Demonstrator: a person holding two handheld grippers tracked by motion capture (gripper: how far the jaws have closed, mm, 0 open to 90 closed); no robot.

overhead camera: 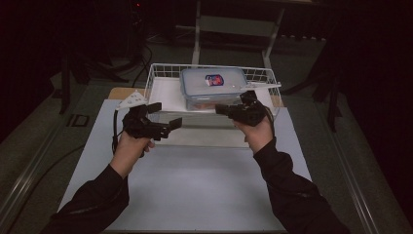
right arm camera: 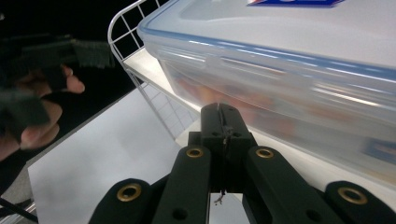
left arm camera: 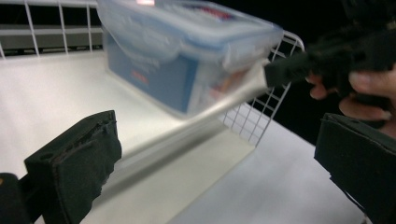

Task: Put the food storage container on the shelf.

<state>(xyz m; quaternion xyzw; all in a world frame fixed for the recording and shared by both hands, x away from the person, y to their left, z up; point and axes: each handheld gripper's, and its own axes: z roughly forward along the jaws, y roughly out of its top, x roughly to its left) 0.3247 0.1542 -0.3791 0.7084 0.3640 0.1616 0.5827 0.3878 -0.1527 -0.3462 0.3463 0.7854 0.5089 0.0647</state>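
Both grippers flank the wire basket (overhead camera: 156, 73) empty: the left gripper (overhead camera: 164, 116) gapes wide, the right gripper (overhead camera: 220, 109) is pinched closed on nothing. One basket on the table (overhead camera: 195, 195) holds one lidded plastic container (overhead camera: 213, 87). Judging by this, handling of the container has yet to start.

A flat white sheet (overhead camera: 195, 195) covers the tabletop. Beyond the table's far edge a pale metal frame (overhead camera: 234, 27) stands on the grey floor (overhead camera: 29, 136), where dark cables (overhead camera: 139, 63) trail.
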